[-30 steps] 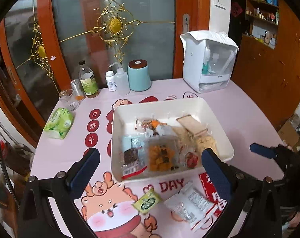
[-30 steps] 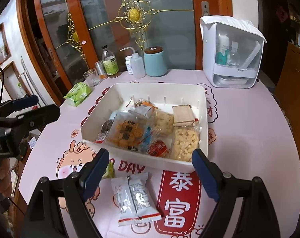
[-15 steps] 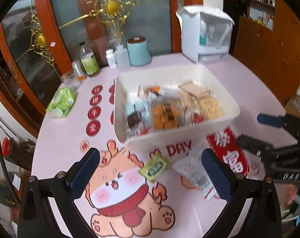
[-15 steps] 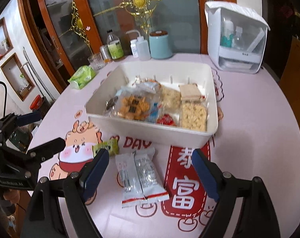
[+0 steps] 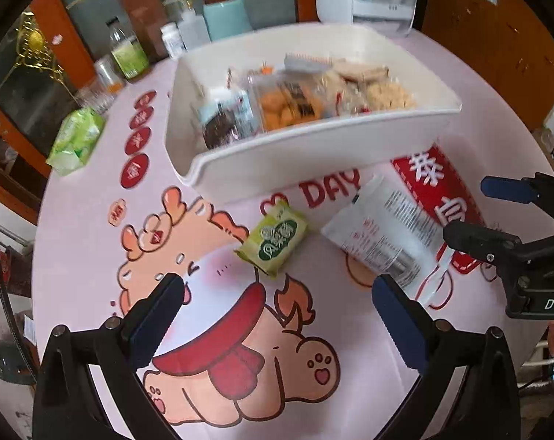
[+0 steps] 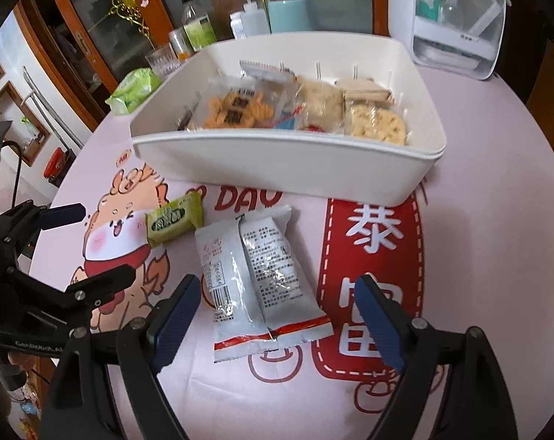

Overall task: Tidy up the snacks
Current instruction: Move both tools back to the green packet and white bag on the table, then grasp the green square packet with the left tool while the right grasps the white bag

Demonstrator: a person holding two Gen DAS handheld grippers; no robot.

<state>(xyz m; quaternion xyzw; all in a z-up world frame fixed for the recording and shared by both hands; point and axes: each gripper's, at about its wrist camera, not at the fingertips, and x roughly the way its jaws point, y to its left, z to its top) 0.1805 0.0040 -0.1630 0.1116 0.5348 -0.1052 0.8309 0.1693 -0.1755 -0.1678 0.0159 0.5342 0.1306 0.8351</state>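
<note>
A white bin (image 5: 313, 154) (image 6: 277, 168) holds several wrapped snacks. On the cloth in front of it lie a small green packet (image 5: 275, 238) (image 6: 175, 219) and a white double packet (image 5: 383, 234) (image 6: 258, 278). My left gripper (image 5: 277, 315) is open and empty, low over the cloth just short of the green packet. My right gripper (image 6: 273, 315) is open and empty, with the near end of the white packet between its fingers. Each gripper shows at the edge of the other's view.
A green tissue pack (image 5: 77, 141), a glass, bottles and a teal canister (image 5: 227, 16) stand at the table's far left. A white appliance (image 6: 456, 18) stands at the back right. The round table's edge curves close on both sides.
Both grippers have dropped and moved forward toward the two packets in front of the bin. They stay open. The packets and bin have not moved.
</note>
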